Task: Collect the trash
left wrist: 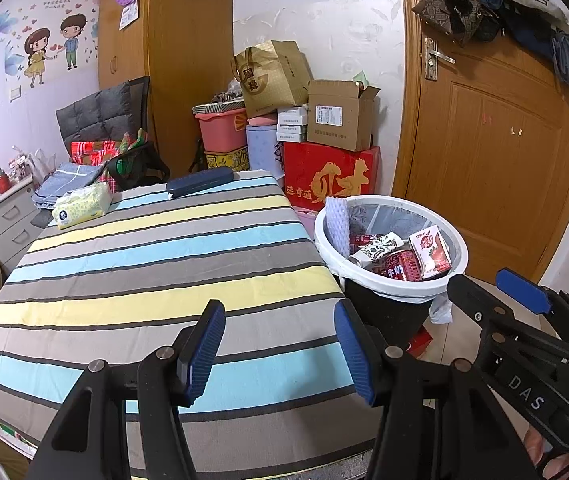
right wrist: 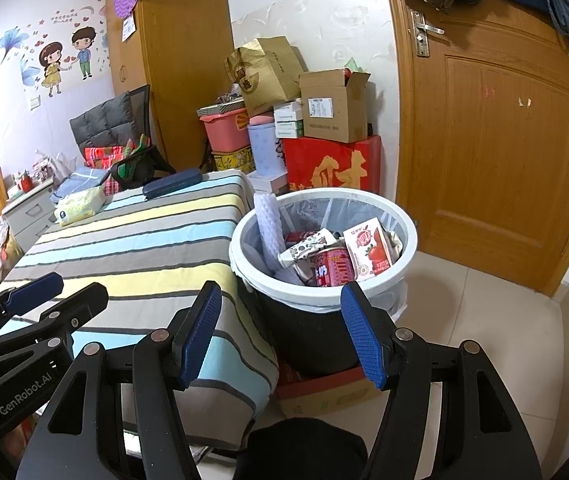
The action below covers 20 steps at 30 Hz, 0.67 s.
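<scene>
A round bin (right wrist: 244, 248) with a white rim and a clear liner stands on the tiled floor (right wrist: 484, 320), touching the right-hand edge of a desk (left wrist: 156, 264) covered in a striped cloth of blue, yellow and grey. The bin is the landmark here. Inside it lie the collected trash: a strawberry milk carton (right wrist: 368, 250), a red can (right wrist: 332, 266), a crumpled patterned wrapper (right wrist: 308, 246), and a white foam net sleeve (right wrist: 268, 220) leaning against its left wall.

The left hand-held gripper (left wrist: 280, 348) hovers over the near part of the desk, left of the bin, its blue pads apart with nothing between them. The right hand-held gripper (right wrist: 280, 332) hangs in front of the bin, near its rim, jaws likewise apart and empty.

On the desk, well away from the bin at the far edge, rest a dark blue case (left wrist: 200, 182) and a yellow tissue pack (left wrist: 82, 205). Behind the bin stack a red box (left wrist: 328, 176) and cardboard cartons; to its right stands a wooden door (left wrist: 496, 148).
</scene>
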### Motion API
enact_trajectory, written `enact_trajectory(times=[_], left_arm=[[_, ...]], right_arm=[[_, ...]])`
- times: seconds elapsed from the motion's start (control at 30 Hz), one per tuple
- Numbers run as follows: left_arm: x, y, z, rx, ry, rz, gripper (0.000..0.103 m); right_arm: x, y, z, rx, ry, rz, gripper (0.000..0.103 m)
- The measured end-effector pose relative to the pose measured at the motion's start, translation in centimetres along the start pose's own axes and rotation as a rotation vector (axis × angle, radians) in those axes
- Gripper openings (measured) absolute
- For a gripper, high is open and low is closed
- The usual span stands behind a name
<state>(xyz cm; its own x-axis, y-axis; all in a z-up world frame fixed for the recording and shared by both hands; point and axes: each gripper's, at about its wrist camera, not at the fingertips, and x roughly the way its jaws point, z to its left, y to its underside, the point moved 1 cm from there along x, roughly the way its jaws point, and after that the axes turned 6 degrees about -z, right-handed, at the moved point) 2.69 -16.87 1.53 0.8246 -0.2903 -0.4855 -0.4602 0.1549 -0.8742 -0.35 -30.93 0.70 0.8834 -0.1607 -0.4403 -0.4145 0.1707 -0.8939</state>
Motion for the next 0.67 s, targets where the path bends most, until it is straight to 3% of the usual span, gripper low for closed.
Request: enact_trajectory(times=[0.67], left_arm=[[-0.01,0.20,0.10,-0.004,0.003,0.009,0.056]], right_arm=[[-0.02,-0.01,0.08,-0.001,-0.006,0.003,0.064]])
